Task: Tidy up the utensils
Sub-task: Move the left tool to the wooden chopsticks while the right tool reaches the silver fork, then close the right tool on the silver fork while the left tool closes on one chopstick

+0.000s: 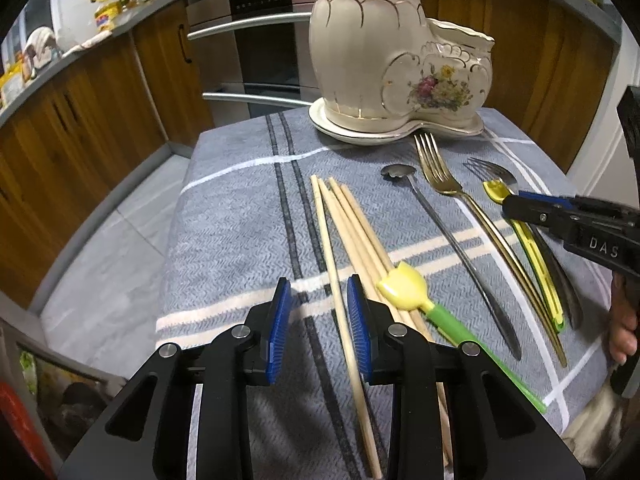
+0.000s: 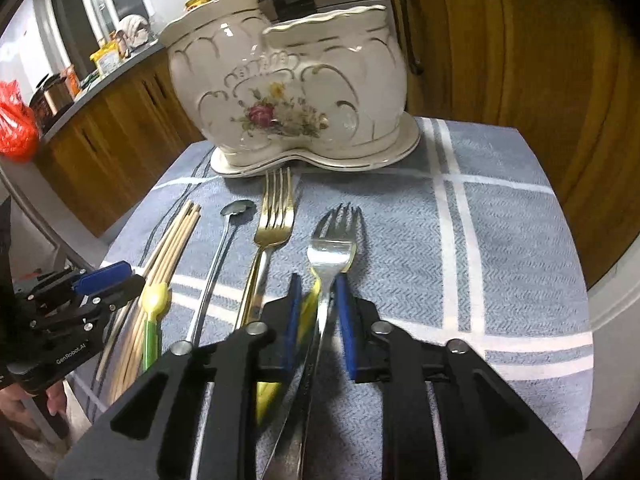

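Note:
A cream ceramic utensil holder (image 1: 360, 60) (image 2: 280, 80) with flower print stands on its saucer at the back of the table. In front lie wooden chopsticks (image 1: 360, 232) (image 2: 168, 248), a yellow tulip-tipped pick (image 1: 404, 286) (image 2: 154, 298), a long spoon (image 1: 440, 220) (image 2: 224, 248) and a gold fork (image 1: 440, 176) (image 2: 274, 220). My left gripper (image 1: 320, 304) (image 2: 120, 276) stands open, one chopstick (image 1: 332, 248) passing between its pads near the right one. My right gripper (image 2: 318, 300) (image 1: 508, 204) is shut on the silver fork (image 2: 334, 236) (image 1: 492, 170), with a yellow plastic fork (image 2: 310, 304) (image 1: 494, 192) pinched alongside.
A blue-grey striped cloth (image 1: 232, 220) (image 2: 500, 220) covers the small table; its edges drop off left, right and behind the holder. Wooden cabinets (image 1: 80, 140) and an oven (image 1: 260, 40) stand beyond. A person's hand (image 1: 624, 320) holds the right gripper.

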Demonstrator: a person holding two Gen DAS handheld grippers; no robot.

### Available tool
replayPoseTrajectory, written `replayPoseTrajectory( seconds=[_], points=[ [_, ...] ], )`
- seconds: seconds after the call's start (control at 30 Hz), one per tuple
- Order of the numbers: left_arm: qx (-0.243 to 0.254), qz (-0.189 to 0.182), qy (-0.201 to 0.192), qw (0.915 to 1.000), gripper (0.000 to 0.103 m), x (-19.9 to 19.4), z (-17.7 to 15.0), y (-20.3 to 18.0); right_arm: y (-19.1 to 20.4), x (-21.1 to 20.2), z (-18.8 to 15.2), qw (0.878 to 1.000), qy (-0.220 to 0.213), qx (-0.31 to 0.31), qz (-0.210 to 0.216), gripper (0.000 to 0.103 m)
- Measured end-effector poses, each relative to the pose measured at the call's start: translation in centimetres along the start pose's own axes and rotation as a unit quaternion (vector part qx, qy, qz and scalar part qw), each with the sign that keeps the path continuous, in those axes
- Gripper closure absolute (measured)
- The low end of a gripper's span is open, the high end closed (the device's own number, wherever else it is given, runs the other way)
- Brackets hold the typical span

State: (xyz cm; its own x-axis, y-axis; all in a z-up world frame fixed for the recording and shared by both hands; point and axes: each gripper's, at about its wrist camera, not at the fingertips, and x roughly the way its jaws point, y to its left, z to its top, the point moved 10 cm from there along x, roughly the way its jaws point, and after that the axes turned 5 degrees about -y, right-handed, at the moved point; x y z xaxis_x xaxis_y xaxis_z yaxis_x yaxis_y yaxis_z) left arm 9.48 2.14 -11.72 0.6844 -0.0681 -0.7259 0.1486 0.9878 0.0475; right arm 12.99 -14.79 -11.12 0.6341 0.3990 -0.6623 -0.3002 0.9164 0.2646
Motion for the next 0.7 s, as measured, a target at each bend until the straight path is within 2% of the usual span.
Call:
replayPoseTrajectory(
  seconds=[0.13,0.27,0.3,0.53,0.7],
  points=[
    [0.007,0.003,0.000,1.0000,0.073,0.5,0.5,-0.1,-0.1,-0.8,0.1,1.000,-0.012,0.007,0.004,0.097],
    [0.019,0.004,-0.007,0.9998,0.094,0.7,0.7,-0.4,-0.1,-1.4,0.3,1.000,-0.022,0.006,0.007,0.100],
    [0.024,0.005,-0.009,0.9997,0.097,0.7,0.8,-0.5,-0.1,-1.5,0.3,1.000,-0.025,0.006,0.009,0.100],
    [0.021,0.003,-0.018,0.9996,0.098,0.3,0.8,-0.3,0.4,-3.3,1.4,0.998,-0.064,-0.012,0.006,0.100],
    [0.004,-0.003,-0.063,0.9980,0.098,-1.9,2.2,0.1,0.7,-5.3,2.5,0.993,-0.112,-0.031,-0.007,0.100]
  ],
)
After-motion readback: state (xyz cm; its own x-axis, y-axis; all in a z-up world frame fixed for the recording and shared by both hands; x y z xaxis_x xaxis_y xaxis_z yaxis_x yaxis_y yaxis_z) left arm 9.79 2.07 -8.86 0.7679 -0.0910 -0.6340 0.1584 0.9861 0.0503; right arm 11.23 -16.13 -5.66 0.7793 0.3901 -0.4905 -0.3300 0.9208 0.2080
